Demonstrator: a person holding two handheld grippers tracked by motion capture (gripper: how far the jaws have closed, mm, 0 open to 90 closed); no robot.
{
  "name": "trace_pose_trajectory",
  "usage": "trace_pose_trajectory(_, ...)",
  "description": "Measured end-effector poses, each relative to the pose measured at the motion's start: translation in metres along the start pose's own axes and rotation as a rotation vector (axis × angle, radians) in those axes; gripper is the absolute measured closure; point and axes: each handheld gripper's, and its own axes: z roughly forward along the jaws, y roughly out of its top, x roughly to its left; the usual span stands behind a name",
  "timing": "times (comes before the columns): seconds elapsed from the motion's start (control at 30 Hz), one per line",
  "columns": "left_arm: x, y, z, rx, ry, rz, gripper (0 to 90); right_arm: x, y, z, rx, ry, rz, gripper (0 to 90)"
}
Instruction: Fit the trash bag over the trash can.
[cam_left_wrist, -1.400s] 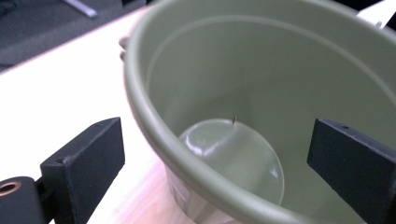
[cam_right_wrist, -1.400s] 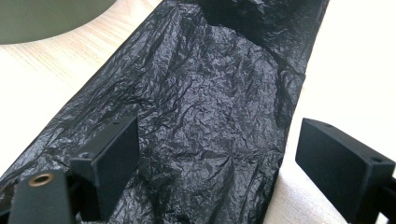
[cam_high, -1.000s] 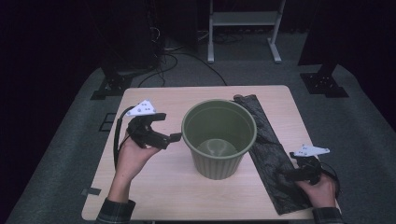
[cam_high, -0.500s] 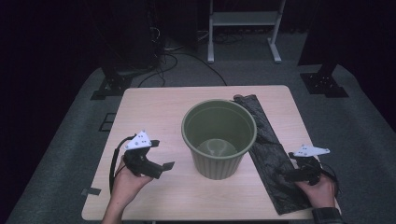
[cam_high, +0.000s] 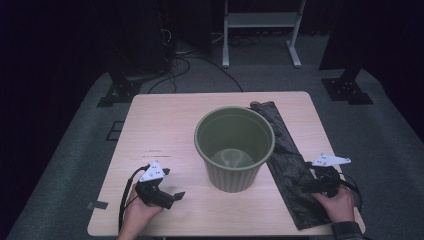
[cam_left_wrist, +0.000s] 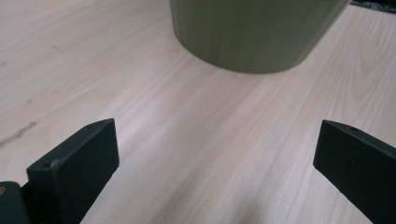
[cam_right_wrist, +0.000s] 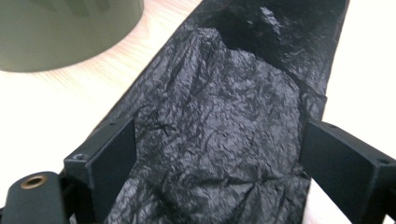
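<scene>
- The right gripper (cam_high: 312, 186) rests low over the near end of a folded black plastic bag (cam_high: 285, 160), jaws wide astride it, pads not pressing; in my judgement they may pinch one thin layer and let the slippery film slide free.
- The left gripper (cam_high: 172, 196) sits low on the worktop (cam_high: 165, 120) left of the green bin (cam_high: 234, 147), jaws wide and empty.
- Crinkled, glossy and flat, the bag lies in a long strip just right of the bin, touching its base; a hasty pull could nudge the light bin.
</scene>
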Motion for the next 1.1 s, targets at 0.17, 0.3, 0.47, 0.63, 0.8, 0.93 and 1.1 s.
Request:
trace_pose_trajectory(0.17,0.003,-0.011,0.013,0.054,0.011,0.021,0.0,0.002,0.005,0.007,-0.016,-0.016,0.023,9.8)
trace_pose_trajectory(0.3,0.007,-0.014,0.019,0.071,0.016,0.021,0.0,0.003,0.01,0.016,-0.007,-0.03,0.049,9.6)
trace_pose_trajectory(0.47,0.006,-0.014,0.022,0.097,0.017,0.032,0.0,0.007,0.015,0.026,0.002,-0.049,0.065,9.6)
trace_pose_trajectory(0.63,0.005,-0.013,0.026,0.129,0.02,0.044,0.0,0.007,0.014,0.034,0.047,-0.066,0.063,9.6)
trace_pose_trajectory(0.8,0.005,-0.013,0.026,0.129,0.02,0.043,0.0,0.009,0.012,0.037,0.063,-0.063,0.036,9.6)
trace_pose_trajectory(0.93,0.005,-0.013,0.026,0.13,0.02,0.043,0.0,0.01,0.011,0.036,0.057,-0.052,0.021,13.3)
trace_pose_trajectory(1.1,0.005,-0.013,0.026,0.13,0.02,0.043,0.0,0.016,0.009,0.031,0.025,-0.006,-0.016,44.0)
